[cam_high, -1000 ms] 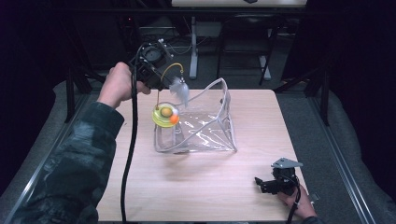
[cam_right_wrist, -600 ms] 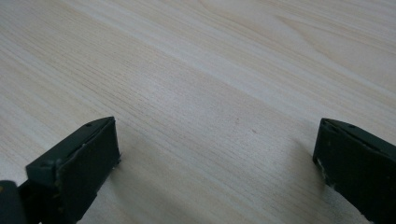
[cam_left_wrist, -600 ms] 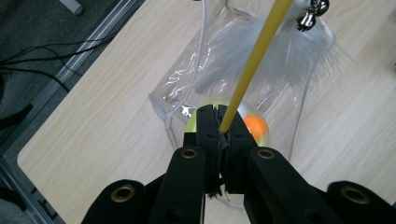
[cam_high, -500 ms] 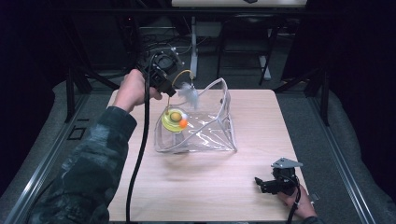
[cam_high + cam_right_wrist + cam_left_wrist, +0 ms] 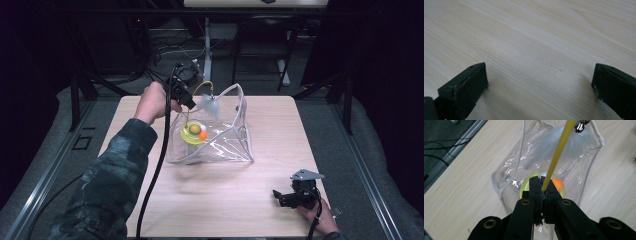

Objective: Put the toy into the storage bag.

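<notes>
My left gripper [image 5: 192, 102] is shut on a thin yellow wand [image 5: 556, 152] that ends in a white feather [image 5: 210, 106] and a small bell [image 5: 579, 127]. The feather hangs at the open top of a clear plastic bag [image 5: 220, 145] standing mid-table. Inside the bag lies a yellow-green ring toy [image 5: 192, 132] with an orange ball [image 5: 203, 135] in it. In the left gripper view the jaws [image 5: 541, 180] pinch the wand right above the ball [image 5: 557, 184]. My right gripper [image 5: 282, 196] rests open on the table at the near right, with bare wood between its fingers [image 5: 540, 75].
The wooden table [image 5: 225, 200] has free room in front of and to the right of the bag. Dark floor, metal rails and a table leg lie beyond the far edge. A black cable trails from the left gripper along the sleeve.
My left hand has moved to the right and slightly nearer with the wand, bringing the feather over the bag's opening. The right gripper has stayed still.
</notes>
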`<state>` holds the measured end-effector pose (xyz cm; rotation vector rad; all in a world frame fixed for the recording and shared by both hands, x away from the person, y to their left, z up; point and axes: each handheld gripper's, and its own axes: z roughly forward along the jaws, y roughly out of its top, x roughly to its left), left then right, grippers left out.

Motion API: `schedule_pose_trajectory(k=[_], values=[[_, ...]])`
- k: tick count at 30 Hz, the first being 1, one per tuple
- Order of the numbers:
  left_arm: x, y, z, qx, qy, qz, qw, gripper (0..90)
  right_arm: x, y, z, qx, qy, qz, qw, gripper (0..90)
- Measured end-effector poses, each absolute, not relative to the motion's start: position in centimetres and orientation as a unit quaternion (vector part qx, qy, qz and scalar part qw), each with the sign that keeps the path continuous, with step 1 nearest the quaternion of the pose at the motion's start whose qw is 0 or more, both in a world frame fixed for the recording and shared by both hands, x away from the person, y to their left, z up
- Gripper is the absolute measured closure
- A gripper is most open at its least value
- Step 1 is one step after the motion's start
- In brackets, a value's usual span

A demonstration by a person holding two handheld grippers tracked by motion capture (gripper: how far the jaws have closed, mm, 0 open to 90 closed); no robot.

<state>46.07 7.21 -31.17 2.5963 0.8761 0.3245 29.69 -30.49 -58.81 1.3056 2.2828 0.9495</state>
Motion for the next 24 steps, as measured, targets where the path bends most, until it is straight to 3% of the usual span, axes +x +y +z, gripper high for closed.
schedule_pose_trajectory(k=[24], values=[[47.3,6.7,-35.3,0.926,0.319,0.077,0.186,87.7,29.7,-30.5,-58.8,0.459,0.805,0.334,0.173,0.0]])
